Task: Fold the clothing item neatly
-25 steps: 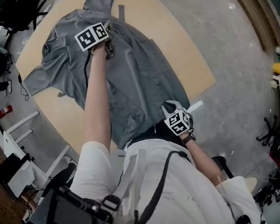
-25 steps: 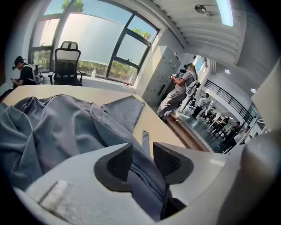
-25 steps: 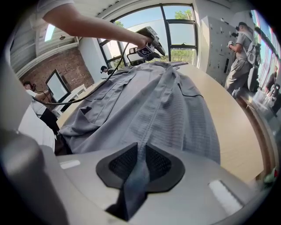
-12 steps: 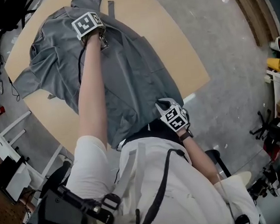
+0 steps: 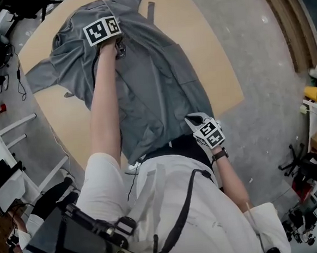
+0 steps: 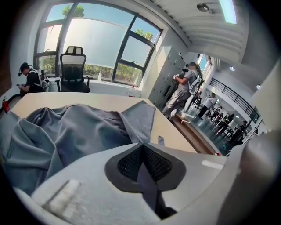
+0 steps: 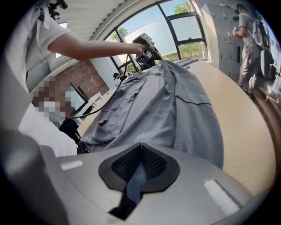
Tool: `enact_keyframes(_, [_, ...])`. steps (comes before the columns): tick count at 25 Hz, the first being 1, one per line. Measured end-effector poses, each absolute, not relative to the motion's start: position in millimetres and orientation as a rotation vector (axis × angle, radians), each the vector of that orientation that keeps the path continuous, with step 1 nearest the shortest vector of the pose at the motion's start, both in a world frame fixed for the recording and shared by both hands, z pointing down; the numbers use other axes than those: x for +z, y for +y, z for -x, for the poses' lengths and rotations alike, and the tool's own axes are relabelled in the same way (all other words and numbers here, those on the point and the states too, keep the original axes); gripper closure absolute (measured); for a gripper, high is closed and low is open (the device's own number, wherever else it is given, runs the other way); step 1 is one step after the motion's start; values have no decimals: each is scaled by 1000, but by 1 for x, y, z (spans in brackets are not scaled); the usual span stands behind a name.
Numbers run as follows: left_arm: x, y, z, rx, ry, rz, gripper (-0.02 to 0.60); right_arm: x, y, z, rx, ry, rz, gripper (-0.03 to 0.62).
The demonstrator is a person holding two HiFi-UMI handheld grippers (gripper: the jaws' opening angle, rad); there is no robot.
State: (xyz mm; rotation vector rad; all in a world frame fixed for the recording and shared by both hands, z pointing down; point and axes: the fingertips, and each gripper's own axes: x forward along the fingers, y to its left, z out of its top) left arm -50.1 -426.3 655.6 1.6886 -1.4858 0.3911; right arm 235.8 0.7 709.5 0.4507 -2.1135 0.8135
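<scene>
Fingers [image 6: 127,163] on the left gripper [image 5: 120,46] have just been closing and now pinch grey cloth between their pads. Over on the right gripper [image 5: 194,120] the fingers [image 7: 125,165] have just been closing on cloth too, so both are clenched on the garment! Widening out: a round tan wooden table [image 5: 207,48], and sprawled across it from near edge to far side lies the grey long-sleeved woven shirt [image 5: 155,85], rumpled, one sleeve [image 5: 43,80] flung out left. Left grip sits far up the shirt, right grip at the near hem on the right. My read is that this fabric is light, limp and a touch slippery, sagging wherever it goes unsupported, so pinch at hems and seams and keep it taut between the two grips
</scene>
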Motion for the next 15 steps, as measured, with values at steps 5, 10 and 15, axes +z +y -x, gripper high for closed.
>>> enact_keyframes(5, [615,-419,98,313,-1544,-1704,574,653,-10,-222,932,-2273,-450,585])
enact_keyframes(10, [582,-396,165,273,-1617,-1680,574,591,-12,-191,952,-2443,-340,585])
enact_keyframes(15, [604,-362,215,427,-1660,-1614,552,579,6,-156,970,-2439,-151,585])
